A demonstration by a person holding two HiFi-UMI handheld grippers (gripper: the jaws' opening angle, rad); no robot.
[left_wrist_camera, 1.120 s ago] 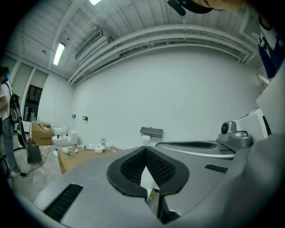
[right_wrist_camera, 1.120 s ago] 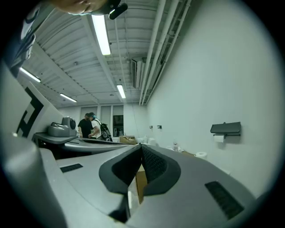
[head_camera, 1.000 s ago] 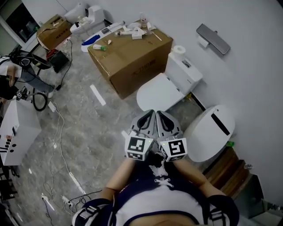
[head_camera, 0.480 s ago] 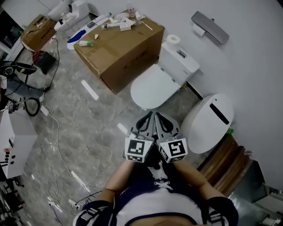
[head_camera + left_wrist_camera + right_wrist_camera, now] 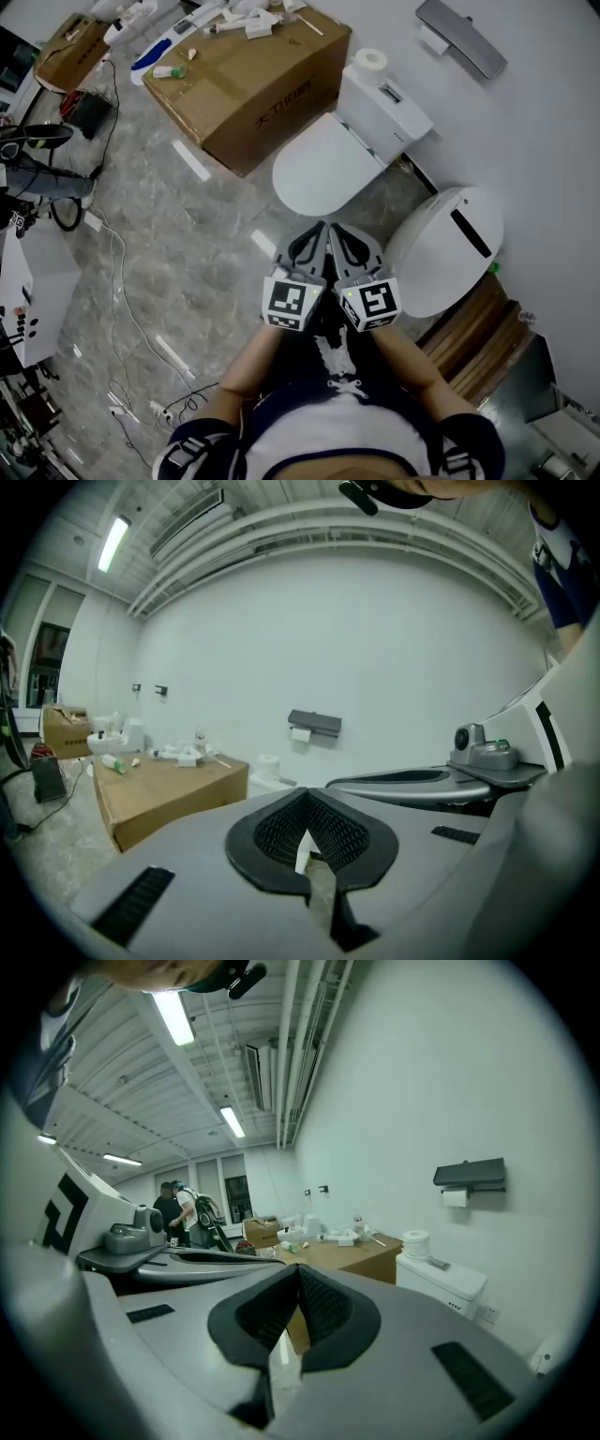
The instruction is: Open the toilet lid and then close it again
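Fingers [image 5: 270, 838] of the left gripper [image 5: 317, 232] and the right gripper [image 5: 339, 234] are pressed together with nothing between them, and the two grippers sit side by side in front of the person. Just beyond their tips the white toilet lid [image 5: 326, 173] lies shut on the bowl. Its cistern [image 5: 386, 105] stands against the far wall, with a cardboard box [image 5: 246, 82] on the floor to its left.

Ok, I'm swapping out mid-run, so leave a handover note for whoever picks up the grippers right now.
The left gripper and the right gripper are both shut and empty, side by side, short of the toilet lid, touching nothing.
The lid is down, next to the cardboard box.
Done: nothing that shows.
Left: lift the lid, then lower it again.
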